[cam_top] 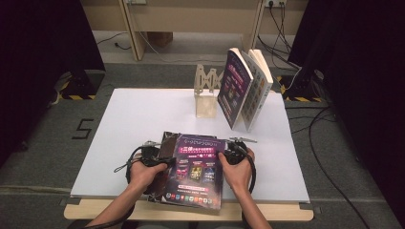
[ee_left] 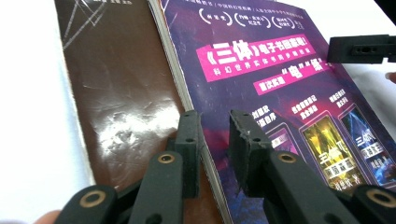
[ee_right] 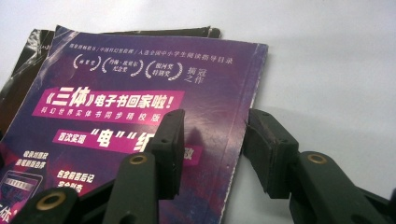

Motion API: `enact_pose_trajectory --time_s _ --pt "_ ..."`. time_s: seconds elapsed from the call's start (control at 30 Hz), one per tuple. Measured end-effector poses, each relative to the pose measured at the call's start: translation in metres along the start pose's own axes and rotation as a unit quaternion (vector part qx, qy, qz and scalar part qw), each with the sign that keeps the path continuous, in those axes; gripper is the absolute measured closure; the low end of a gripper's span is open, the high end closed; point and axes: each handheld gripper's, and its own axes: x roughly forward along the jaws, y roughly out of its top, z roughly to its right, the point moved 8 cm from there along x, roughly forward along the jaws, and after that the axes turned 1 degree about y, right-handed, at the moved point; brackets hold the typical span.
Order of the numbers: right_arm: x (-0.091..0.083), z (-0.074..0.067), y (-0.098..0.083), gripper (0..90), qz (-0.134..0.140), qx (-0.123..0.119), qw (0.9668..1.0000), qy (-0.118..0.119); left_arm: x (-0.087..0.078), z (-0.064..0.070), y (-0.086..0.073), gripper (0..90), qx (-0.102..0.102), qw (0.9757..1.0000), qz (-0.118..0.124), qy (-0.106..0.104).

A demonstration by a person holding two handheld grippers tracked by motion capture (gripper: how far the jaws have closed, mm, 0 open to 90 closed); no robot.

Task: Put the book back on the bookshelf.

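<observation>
Straddling purple book (cam_top: pixel 197 172) edges, you: left gripper (ee_left: pixel 214 140) narrow over spine side, not pressing; right gripper (ee_right: pixel 212 149) wide across opposite edge; brown book (ee_left: pixel 116 84) underneath on tabletop (cam_top: pixel 124 124).

Even overhead light on the white table (cam_top: pixel 133 124), dark curtained edges, soft glare on glossy covers, slight overall blur.
</observation>
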Motion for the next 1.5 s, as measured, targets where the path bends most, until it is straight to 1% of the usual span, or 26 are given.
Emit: enact_pose_trajectory --time_s 0.1,0.17,0.23,0.3,0.33,0.4,0.43,0.5,0.57,0.6,0.7,0.73,0.77,0.83,0.87,0.9,1.0,1.03,1.07,1.1,1.17,1.23,1.27,1.33,1.47,1.5 --pt "0.0 -0.002 -0.001 58.9 -0.002 0.003 1.0 0.004 -0.001 -0.003 0.002 76.1 0.002 1.0 0.001 0.005" --pt "0.0 -0.003 -0.001 58.9 -0.003 0.003 1.0 0.004 -0.001 -0.003 0.002 76.7 -0.002 1.0 0.002 0.003" --pt "-0.001 -0.003 -0.001 59.5 -0.011 -0.002 0.9999 0.006 -0.001 -0.004 0.002 76.9 -0.005 1.0 0.003 0.003" --pt "-0.002 -0.001 0.002 61.5 -0.027 -0.007 0.9995 0.015 0.0 -0.004 0.002 76.8 -0.01 0.9999 0.006 0.0" --pt "-0.002 0.0 0.005 61.2 -0.027 -0.006 0.9993 0.023 0.0 -0.004 0.002 76.8 -0.012 0.9999 0.008 -0.001" --pt "-0.001 0.002 0.015 59.8 -0.022 -0.021 0.9992 0.026 -0.001 -0.004 0.002 76.6 -0.012 0.9999 0.008 -0.004" --pt "0.0 0.003 0.02 59.5 -0.021 -0.024 0.999 0.031 0.0 -0.004 0.002 76.6 -0.013 0.9999 0.009 -0.004" --pt "0.002 0.004 0.032 58.7 -0.014 -0.021 0.9985 0.049 0.0 -0.005 0.002 76.5 -0.013 0.9999 0.008 -0.004" --pt "0.006 0.007 0.043 57.3 -0.01 -0.02 0.9984 0.052 0.0 -0.004 0.002 76.3 -0.014 0.9999 0.008 -0.005" --pt "0.008 0.009 0.047 56.8 -0.008 -0.016 0.9981 0.058 0.0 -0.004 0.002 76.2 -0.014 0.9999 0.008 -0.005" --pt "0.016 0.011 0.054 55.8 -0.017 -0.009 0.9975 0.067 0.0 -0.005 0.002 76.0 -0.012 0.9999 0.007 -0.005" --pt "0.019 0.012 0.055 55.6 -0.019 -0.013 0.9973 0.07 0.0 -0.005 0.002 75.9 -0.01 0.9999 0.006 -0.005" --pt "0.021 0.012 0.056 55.2 -0.024 -0.008 0.9971 0.071 0.0 -0.005 0.002 75.9 -0.009 0.9999 0.005 -0.004" --pt "0.024 0.013 0.057 54.5 -0.029 -0.011 0.9972 0.068 0.0 -0.004 0.002 75.9 -0.007 0.9999 0.006 -0.004" --pt "0.026 0.013 0.059 54.2 -0.026 -0.014 0.9971 0.07 0.0 -0.004 0.002 75.9 -0.007 1.0 0.007 -0.004" --pt "0.026 0.013 0.059 54.2 -0.03 -0.009 0.9973 0.067 0.0 -0.004 0.002 75.8 -0.006 1.0 0.007 -0.003" --pt "0.029 0.014 0.059 54.1 -0.034 -0.009 0.9974 0.064 0.0 -0.004 0.002 75.8 -0.003 1.0 0.007 -0.003" --pt "0.029 0.016 0.061 53.5 -0.027 -0.017 0.9976 0.062 0.0 -0.004 0.002 75.8 -0.003 1.0 0.007 -0.004" --pt "0.029 0.016 0.061 53.5 -0.027 -0.017 0.9976 0.062 0.0 -0.004 0.002 75.8 -0.003 1.0 0.007 -0.004" --pt "0.029 0.017 0.061 53.3 -0.03 -0.014 0.9979 0.056 0.0 -0.004 0.002 75.8 -0.002 1.0 0.007 -0.003" --pt "0.03 0.017 0.061 53.2 -0.031 -0.012 0.9977 0.058 0.0 -0.005 0.002 75.8 0.0 1.0 0.005 -0.003" --pt "0.031 0.018 0.06 52.9 -0.034 -0.017 0.9973 0.062 0.0 -0.004 0.002 75.8 -0.002 1.0 0.006 -0.003" --pt "0.031 0.017 0.06 52.5 -0.036 -0.012 0.9973 0.063 0.0 -0.004 0.002 75.8 -0.002 1.0 0.006 -0.003" --pt "0.033 0.018 0.058 52.3 -0.041 -0.013 0.9972 0.062 0.0 -0.005 0.002 75.8 -0.001 1.0 0.006 -0.003" --pt "0.036 0.018 0.055 51.5 -0.041 -0.013 0.9968 0.067 0.0 -0.004 0.002 75.8 0.001 1.0 0.005 -0.003" --pt "0.035 0.018 0.054 51.6 -0.039 -0.009 0.9968 0.069 0.0 -0.004 0.002 75.8 0.002 1.0 0.005 -0.003"
